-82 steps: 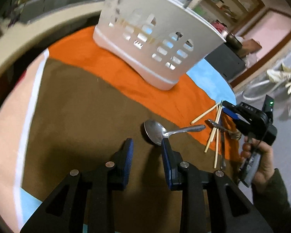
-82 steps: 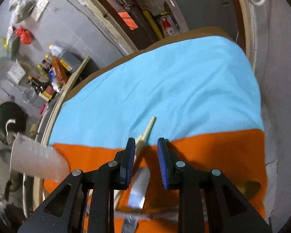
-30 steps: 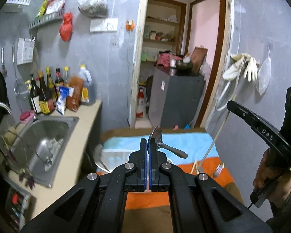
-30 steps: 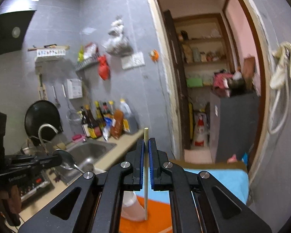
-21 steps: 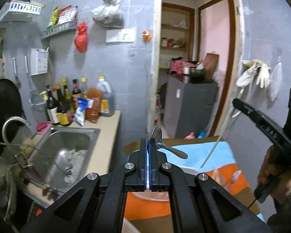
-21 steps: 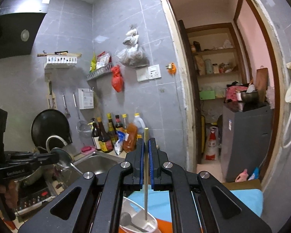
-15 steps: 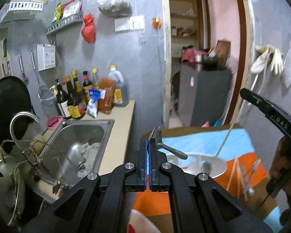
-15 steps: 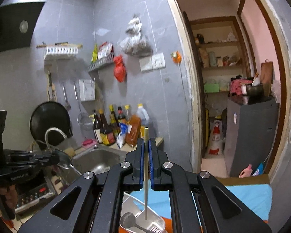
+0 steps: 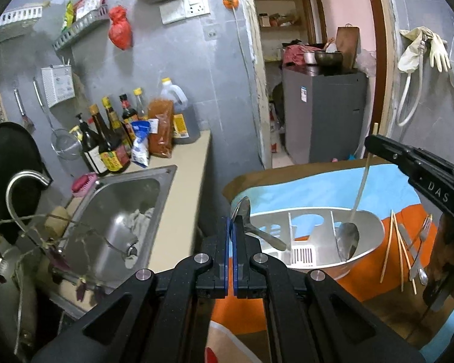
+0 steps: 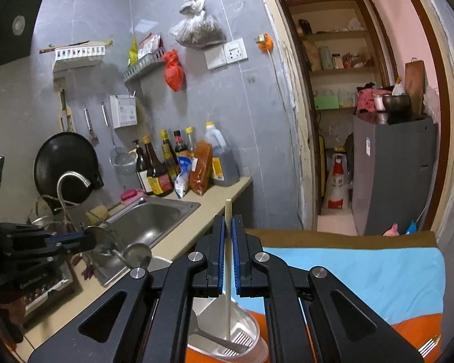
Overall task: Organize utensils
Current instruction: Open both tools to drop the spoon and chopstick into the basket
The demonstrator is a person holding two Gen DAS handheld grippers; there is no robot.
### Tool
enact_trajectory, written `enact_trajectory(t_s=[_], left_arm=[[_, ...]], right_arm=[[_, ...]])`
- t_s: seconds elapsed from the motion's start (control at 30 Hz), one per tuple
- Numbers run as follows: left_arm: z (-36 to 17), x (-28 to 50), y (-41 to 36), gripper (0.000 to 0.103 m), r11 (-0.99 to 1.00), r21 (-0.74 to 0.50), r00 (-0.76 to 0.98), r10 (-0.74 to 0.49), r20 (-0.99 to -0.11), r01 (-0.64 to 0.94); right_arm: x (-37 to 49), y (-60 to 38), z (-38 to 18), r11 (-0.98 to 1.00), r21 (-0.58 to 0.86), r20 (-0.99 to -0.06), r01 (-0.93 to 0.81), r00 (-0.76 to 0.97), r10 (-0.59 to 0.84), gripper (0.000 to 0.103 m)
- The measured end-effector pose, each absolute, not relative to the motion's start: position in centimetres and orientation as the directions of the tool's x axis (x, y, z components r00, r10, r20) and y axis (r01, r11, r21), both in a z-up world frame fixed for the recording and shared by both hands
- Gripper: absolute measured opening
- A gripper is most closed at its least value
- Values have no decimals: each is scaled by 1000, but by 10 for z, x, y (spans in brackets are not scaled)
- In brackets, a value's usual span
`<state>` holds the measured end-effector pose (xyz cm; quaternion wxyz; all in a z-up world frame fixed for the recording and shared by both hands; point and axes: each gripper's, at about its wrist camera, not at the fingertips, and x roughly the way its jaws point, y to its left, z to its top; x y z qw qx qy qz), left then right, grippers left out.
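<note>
At 9 o'clock in the left wrist view, a steel sink (image 9: pixel 118 227) is lying beside bottles (image 9: pixel 112 142) against the wall. At centre, the left tongs (image 9: pixel 230 227) are pinching shut on a spoon (image 9: pixel 251 227), its handle angling toward 4 o'clock above the white caddy (image 9: pixel 369 230). The caddy is standing on the tabletop (image 9: pixel 324 190) under a blue and orange cloth, with a second spoon (image 9: pixel 348 239) resting in its right compartment. Toward 3 o'clock, the right tongs (image 9: pixel 372 143) are clamping a chopstick (image 9: pixel 361 184), its lower end dipping into the caddy. At 4 o'clock, loose chopsticks (image 9: pixel 396 242) and a fork (image 9: pixel 422 233) are lying on the orange cloth.
</note>
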<state>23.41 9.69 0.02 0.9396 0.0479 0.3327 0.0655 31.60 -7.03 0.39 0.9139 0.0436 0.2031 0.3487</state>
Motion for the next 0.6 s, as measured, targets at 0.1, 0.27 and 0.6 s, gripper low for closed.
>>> enact_trajectory(t_s=[0.1,0.27,0.6], left_arm=[[-1,236,104,4,997,11,760,66,-647,-78],[3,235,121,30,972,-224,770,-87,-632,-74],[35,213,102,72,935,-355,895,-147,-422,-14]], right_arm=[[318,-71,0,747,240,-367,-621,654,662,5],[318,-77,-5,733,279,-403,-620,618,675,27],[295,-146,19,769,328,-294,-548,715,635,76]])
